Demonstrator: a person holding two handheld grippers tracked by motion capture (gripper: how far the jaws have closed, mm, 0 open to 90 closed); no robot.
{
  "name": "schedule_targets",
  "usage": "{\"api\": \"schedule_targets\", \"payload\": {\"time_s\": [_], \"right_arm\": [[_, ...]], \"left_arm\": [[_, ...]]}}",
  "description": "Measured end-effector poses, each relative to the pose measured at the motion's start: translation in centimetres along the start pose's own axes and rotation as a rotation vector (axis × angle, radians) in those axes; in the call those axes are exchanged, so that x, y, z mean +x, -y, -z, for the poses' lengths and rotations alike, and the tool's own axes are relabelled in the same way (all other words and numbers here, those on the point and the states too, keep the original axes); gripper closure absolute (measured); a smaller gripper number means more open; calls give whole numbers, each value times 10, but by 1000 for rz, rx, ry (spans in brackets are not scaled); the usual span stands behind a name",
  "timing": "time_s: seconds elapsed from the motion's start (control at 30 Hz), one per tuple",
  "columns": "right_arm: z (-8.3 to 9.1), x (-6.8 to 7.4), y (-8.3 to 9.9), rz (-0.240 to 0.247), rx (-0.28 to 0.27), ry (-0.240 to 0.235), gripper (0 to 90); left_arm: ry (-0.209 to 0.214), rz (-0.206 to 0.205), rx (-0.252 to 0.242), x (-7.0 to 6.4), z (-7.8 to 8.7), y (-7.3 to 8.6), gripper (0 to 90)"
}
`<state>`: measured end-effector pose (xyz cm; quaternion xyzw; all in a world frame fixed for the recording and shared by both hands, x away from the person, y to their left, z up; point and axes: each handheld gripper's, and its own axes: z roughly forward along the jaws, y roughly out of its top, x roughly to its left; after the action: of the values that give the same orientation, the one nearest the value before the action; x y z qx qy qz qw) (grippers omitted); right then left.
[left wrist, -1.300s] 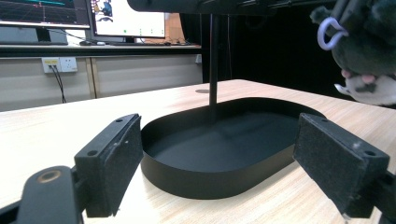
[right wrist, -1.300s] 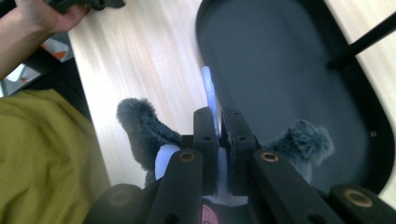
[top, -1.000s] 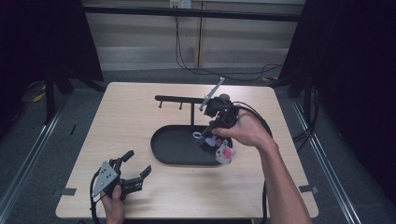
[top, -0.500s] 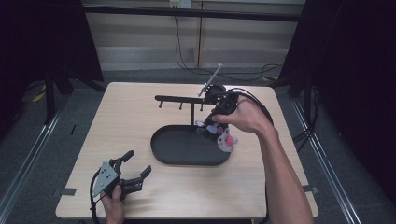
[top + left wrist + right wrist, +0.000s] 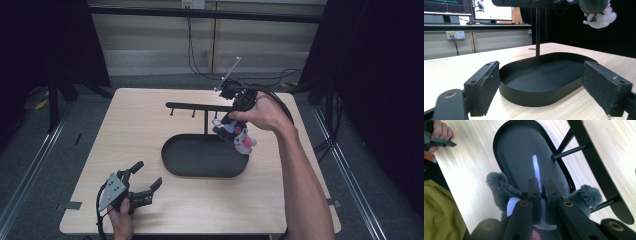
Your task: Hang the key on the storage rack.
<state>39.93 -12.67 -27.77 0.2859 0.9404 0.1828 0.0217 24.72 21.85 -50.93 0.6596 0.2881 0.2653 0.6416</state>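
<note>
1. right gripper (image 5: 226, 121) has carried the plush toy (image 5: 237, 136) up and back since a second ago, its loop (image 5: 535, 168) pinched, now near the rack bar (image 5: 200, 106) above the tray (image 5: 200, 162)
2. looks headed for a peg
3. left gripper (image 5: 142, 182) idles at the table's front, spread wide

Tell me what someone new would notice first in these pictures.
First, the plush toy hanging in the air above the right end of the black oval tray, pinched by its white loop in the right tongs. Next, the hook stand rising from that tray. The left tongs rest open near the table's front left.
</note>
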Motion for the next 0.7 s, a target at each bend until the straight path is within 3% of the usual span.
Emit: {"api": "schedule_targets", "payload": {"time_s": [0.43,0.7], "right_arm": [[-8,-18,-8,-59,19,-13,854],[-15,-19,-14,-50,47,5,854]], "left_arm": [[1,3,0,0,0,0,155],[2,2,2,0,0,0,155]]}}
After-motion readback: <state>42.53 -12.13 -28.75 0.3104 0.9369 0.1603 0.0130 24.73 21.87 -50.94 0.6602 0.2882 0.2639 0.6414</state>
